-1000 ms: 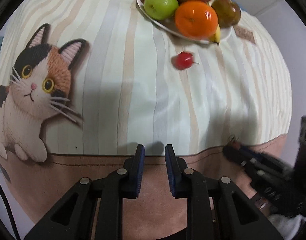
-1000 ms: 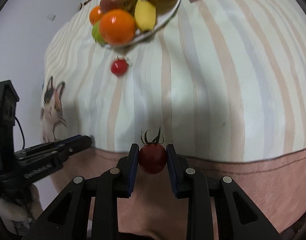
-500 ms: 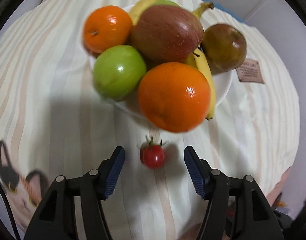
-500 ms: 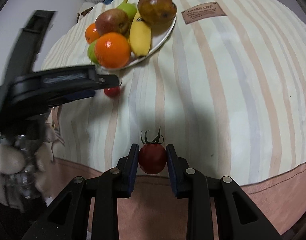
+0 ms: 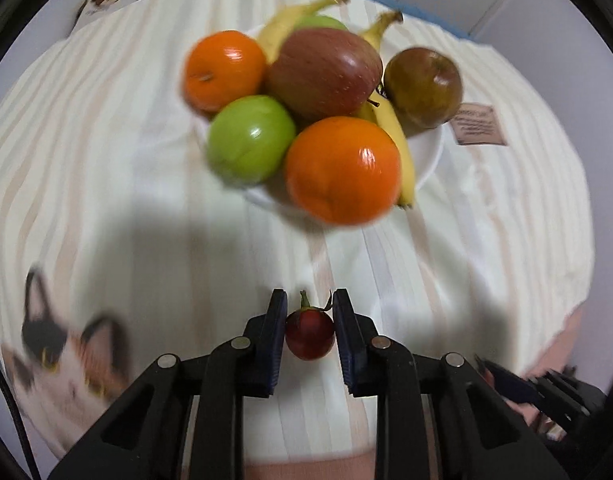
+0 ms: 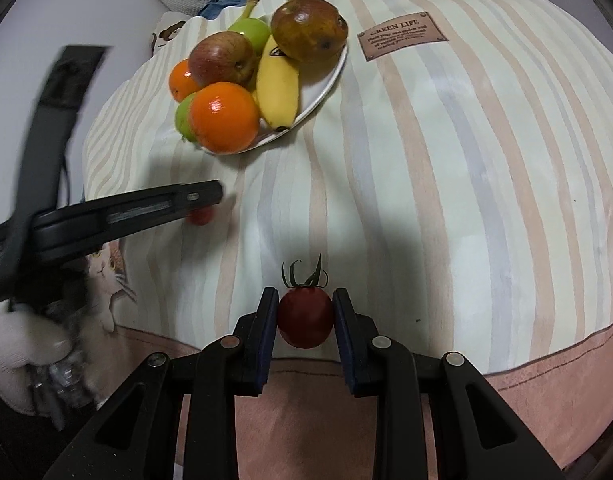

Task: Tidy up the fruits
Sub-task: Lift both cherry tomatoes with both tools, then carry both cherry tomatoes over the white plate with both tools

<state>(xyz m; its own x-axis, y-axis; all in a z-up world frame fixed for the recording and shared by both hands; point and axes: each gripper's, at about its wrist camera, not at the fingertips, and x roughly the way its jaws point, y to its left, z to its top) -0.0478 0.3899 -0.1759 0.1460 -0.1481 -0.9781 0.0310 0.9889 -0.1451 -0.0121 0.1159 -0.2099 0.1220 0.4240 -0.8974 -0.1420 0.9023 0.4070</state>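
Observation:
A white plate (image 5: 430,160) on the striped cloth holds oranges, apples, bananas and a brown pear; it also shows in the right wrist view (image 6: 326,88). My left gripper (image 5: 309,334) is shut on a small red cherry tomato (image 5: 309,338) just in front of the plate. My right gripper (image 6: 305,322) is shut on a second cherry tomato (image 6: 305,322) with a green stem, held above the cloth's near edge. In the right wrist view the left gripper (image 6: 210,200) reaches in from the left, with its tomato (image 6: 200,216) partly hidden under the fingers.
The striped cloth (image 6: 446,200) covers a rounded cushion with a cat picture (image 5: 58,352) at the left and a brown "GREEN LIFE" label (image 6: 402,40) right of the plate. A pink band (image 6: 546,360) borders the near edge.
My left gripper moved forward to the loose tomato by the plate, opened around it, then closed on it. My right gripper kept holding its tomato, nearly still.

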